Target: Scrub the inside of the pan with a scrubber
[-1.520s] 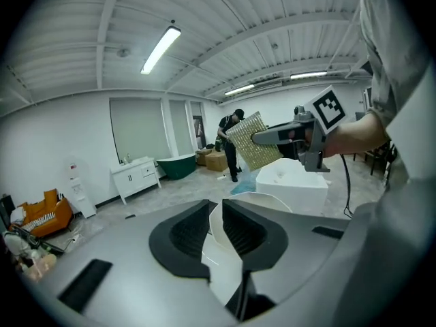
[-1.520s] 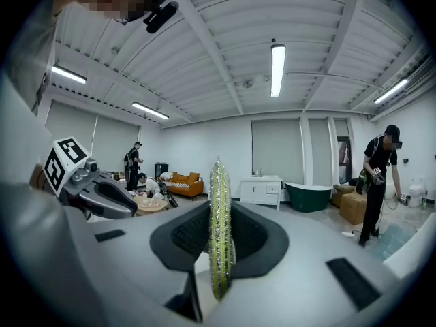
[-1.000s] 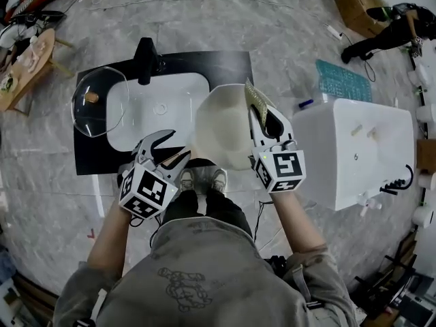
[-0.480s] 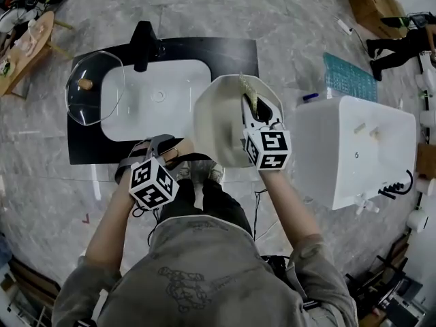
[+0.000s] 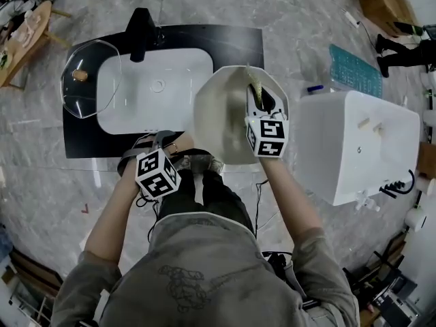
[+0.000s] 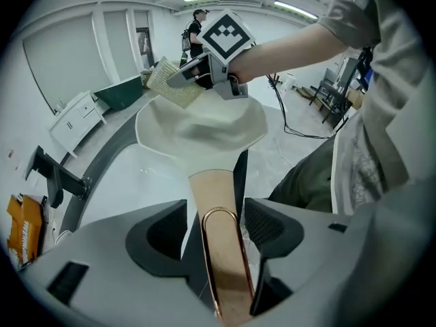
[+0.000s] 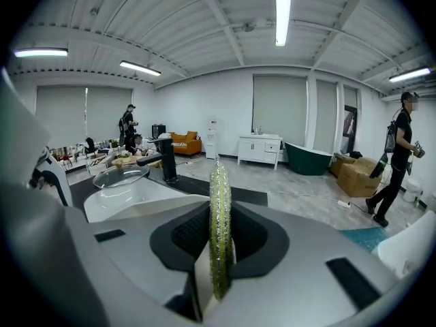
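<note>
As seen in the head view, pan (image 5: 218, 114): bowl up over the front right corner of the counter (image 5: 235, 39), reaching past the right edge, handle (image 5: 182, 150) toward the person.
Head view, left gripper (image 5: 167, 145): a second ago short of the counter's front edge with nothing between the jaws; now brought up to the handle at that edge.
Head view, right gripper (image 5: 261, 101): shifted from the pan's right rim to a spot inside the bowl, scrubber (image 5: 253, 84) carried along and standing by the right inner wall; touch on the wall not clear from here.
Head view, rest of the counter: sink (image 5: 153, 90) in the middle, glass lid (image 5: 88, 87) over the left edge, faucet (image 5: 139, 33) at the back.
Left gripper view, handle (image 6: 219, 251): lying between the pads (image 6: 264, 225), running straight out to the bowl.
Left gripper view, fingers: spread to the full on either side of the handle, no squeeze visible, so no hold yet.
Left gripper view, scrubber (image 6: 170, 87): at the bowl's far rim, under the right gripper (image 6: 187, 73).
Right gripper view, scrubber (image 7: 219, 210): upright and edge-on, pinched fast between the two pads (image 7: 187, 234).
Right gripper view, beyond the jaws: sink, lid and faucet toward the counter's left end.
Meaning for the task, as a judgement: set-up nearly done, with both tools now at the pan; clamp on the handle probably needed next to steady the pan, then strokes of the scrubber over the inner wall and bottom.
Risk, as a judgement: pan likely to slide or tip off the corner if rubbed before the handle is clamped.
</note>
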`<state>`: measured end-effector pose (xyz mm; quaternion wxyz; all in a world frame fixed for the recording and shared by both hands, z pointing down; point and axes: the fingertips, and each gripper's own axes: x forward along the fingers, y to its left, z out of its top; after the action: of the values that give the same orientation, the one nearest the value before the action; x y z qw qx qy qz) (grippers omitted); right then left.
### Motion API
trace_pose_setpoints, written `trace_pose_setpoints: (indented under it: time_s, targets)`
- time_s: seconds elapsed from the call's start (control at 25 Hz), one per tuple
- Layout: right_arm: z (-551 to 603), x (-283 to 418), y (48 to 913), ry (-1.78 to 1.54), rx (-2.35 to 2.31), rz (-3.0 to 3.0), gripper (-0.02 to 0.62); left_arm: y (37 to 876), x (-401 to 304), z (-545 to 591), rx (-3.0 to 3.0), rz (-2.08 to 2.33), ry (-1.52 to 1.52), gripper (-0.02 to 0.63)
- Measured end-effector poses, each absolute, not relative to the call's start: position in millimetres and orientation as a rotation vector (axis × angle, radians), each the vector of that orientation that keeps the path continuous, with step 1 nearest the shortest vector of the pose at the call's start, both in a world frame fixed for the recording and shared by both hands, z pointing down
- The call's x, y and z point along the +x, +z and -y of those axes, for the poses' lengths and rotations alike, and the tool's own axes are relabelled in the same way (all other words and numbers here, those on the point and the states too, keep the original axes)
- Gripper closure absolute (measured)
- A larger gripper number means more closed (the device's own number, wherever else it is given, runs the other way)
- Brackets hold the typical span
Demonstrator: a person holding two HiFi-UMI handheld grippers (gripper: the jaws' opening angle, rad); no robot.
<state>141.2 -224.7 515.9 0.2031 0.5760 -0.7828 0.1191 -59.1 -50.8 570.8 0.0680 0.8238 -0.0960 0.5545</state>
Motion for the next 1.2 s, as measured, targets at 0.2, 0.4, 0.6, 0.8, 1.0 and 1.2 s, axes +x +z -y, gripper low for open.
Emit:
trace_pose_setpoints:
  time_s: [0.2,0.4,0.6,0.8,1.0,1.2]
  targets:
    - [234,145,529,0.305,1.629,2.151,0.522,589,-63,47,2.448,0.256,1.736,0.350]
    - [238,147,545,0.266,1.637,2.109,0.522,597,-66,50,2.451,0.283,1.749,0.444]
    - [236,129,555,0.235,1.573,2.133,0.522,597,-66,51,2.462,0.289,1.729,0.453]
    - [232,98,560,0.224,1.443,2.203,0.522,595,-65,50,2.466,0.283,1.728,0.454]
    - [226,67,566,0.244,1.303,2.276,0.520,596,-66,51,2.469,0.286,1.725,0.454]
    - [213,43,573,0.309,1.118,2.368,0.517,596,-65,51,2.473,0.289,1.712,0.454]
